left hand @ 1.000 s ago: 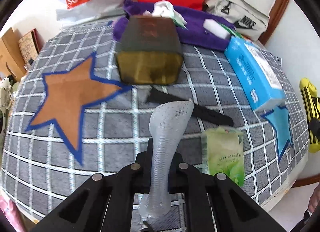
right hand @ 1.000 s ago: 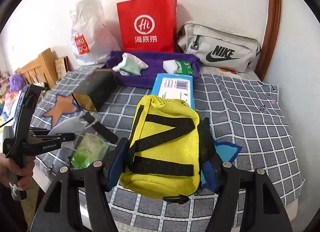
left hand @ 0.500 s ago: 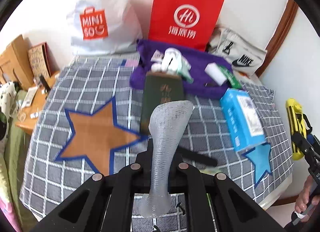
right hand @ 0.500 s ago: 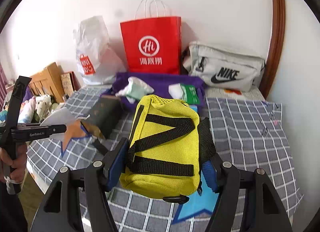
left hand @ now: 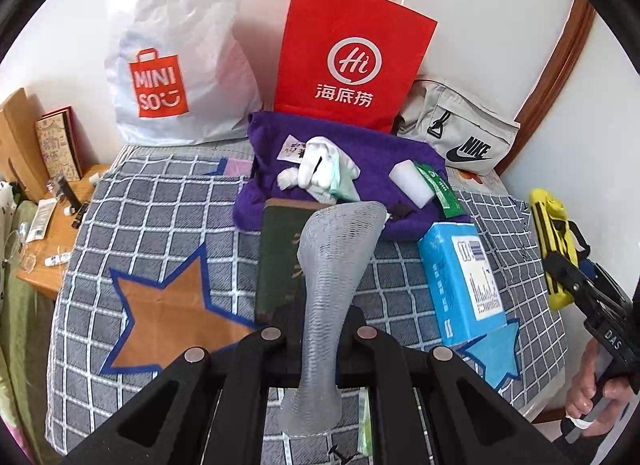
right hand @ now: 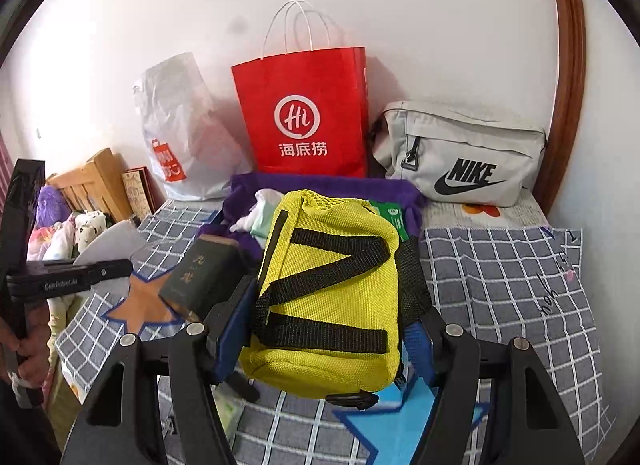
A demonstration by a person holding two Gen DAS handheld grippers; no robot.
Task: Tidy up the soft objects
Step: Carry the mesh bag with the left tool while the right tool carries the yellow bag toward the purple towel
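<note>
My left gripper (left hand: 320, 339) is shut on a grey foam mesh sleeve (left hand: 330, 285) and holds it above the grey checked bed (left hand: 160, 217). My right gripper (right hand: 326, 319) is shut on a yellow pouch with black straps (right hand: 328, 293), held above the bed; it also shows at the right edge of the left wrist view (left hand: 554, 241). A purple cloth (left hand: 360, 149) lies at the back with white socks (left hand: 320, 171), a white sponge (left hand: 412, 183) and a green packet (left hand: 438, 189) on it.
A dark green book (left hand: 280, 261) and a blue tissue pack (left hand: 464, 277) lie mid-bed. A red paper bag (left hand: 352, 53), a white Miniso bag (left hand: 176, 61) and a grey Nike bag (left hand: 460, 133) stand at the wall. A wooden nightstand (left hand: 44, 249) is left.
Both grippers have risen and drawn back from the bed with their objects still held. The wall and bags now show more; the bed looks farther away.
</note>
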